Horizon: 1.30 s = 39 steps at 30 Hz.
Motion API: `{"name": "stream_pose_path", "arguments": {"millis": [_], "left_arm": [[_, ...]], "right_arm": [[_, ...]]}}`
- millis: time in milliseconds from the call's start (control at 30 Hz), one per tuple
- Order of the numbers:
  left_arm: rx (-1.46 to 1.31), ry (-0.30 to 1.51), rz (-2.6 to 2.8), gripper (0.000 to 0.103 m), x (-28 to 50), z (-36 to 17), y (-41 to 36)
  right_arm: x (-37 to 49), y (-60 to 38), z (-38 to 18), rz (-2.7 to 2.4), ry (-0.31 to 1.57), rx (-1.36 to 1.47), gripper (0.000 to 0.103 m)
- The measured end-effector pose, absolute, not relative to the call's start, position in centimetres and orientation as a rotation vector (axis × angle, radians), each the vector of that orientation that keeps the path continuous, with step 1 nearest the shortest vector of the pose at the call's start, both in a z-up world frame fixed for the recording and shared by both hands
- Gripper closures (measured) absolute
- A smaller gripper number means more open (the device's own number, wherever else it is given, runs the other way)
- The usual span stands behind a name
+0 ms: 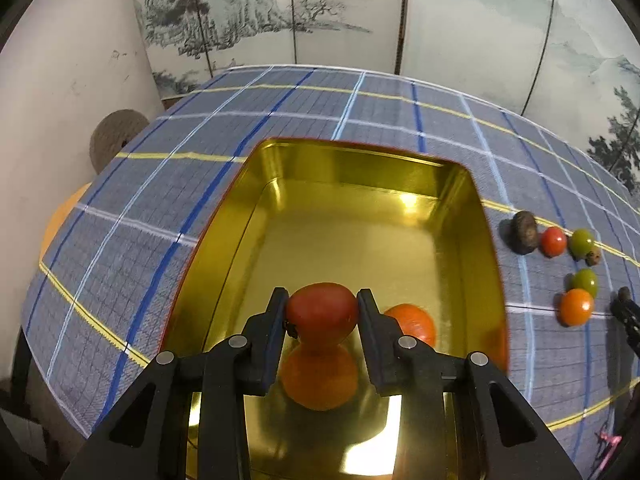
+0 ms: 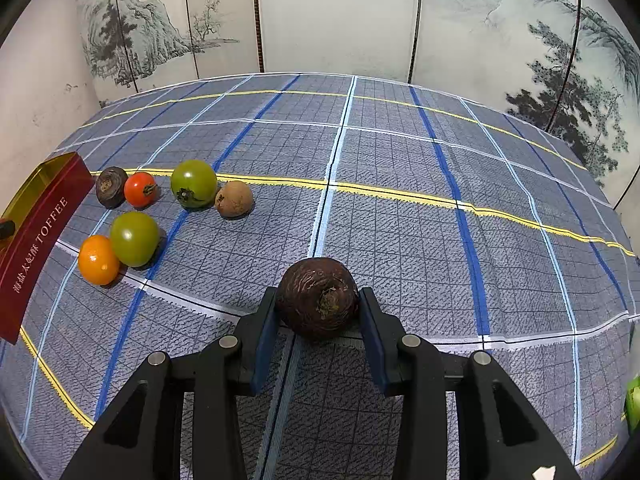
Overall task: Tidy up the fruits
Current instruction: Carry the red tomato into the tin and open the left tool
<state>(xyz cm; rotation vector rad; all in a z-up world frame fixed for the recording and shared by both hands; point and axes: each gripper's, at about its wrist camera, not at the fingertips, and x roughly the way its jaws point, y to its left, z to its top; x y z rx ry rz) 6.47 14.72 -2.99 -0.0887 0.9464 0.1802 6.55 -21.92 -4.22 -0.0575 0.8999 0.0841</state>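
Observation:
My left gripper [image 1: 322, 312] is shut on a red tomato [image 1: 322, 310] and holds it over the gold-lined tin [image 1: 352, 168], above its near end. An orange fruit [image 1: 412, 322] lies in the tin to the right of the held tomato. My right gripper [image 2: 318, 306] is shut on a dark brown round fruit [image 2: 318, 298] just above the checked cloth. Loose fruit lies left of it: a dark brown one [image 2: 111, 186], a red tomato [image 2: 140, 189], two green tomatoes [image 2: 194, 183] [image 2: 134, 238], a tan fruit [image 2: 234, 199] and an orange one [image 2: 98, 260].
The tin's red outer wall marked TOFFEE [image 2: 36, 240] stands at the left edge of the right wrist view. A blue checked cloth [image 2: 400, 200] covers the table. A painted folding screen [image 2: 340, 16] stands behind. A green object [image 2: 632, 404] shows at the far right edge.

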Motion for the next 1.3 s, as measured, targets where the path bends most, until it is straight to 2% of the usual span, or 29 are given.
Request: {"name": "stream_pose_path", "arguments": {"millis": [1300], "left_arm": [[-0.036,0.989,0.215,0.065,7.3,-4.9,15.5]], "right_arm": [[6.6,-21.8,-4.3,0.081,0.900,-0.062,0.067]]}}
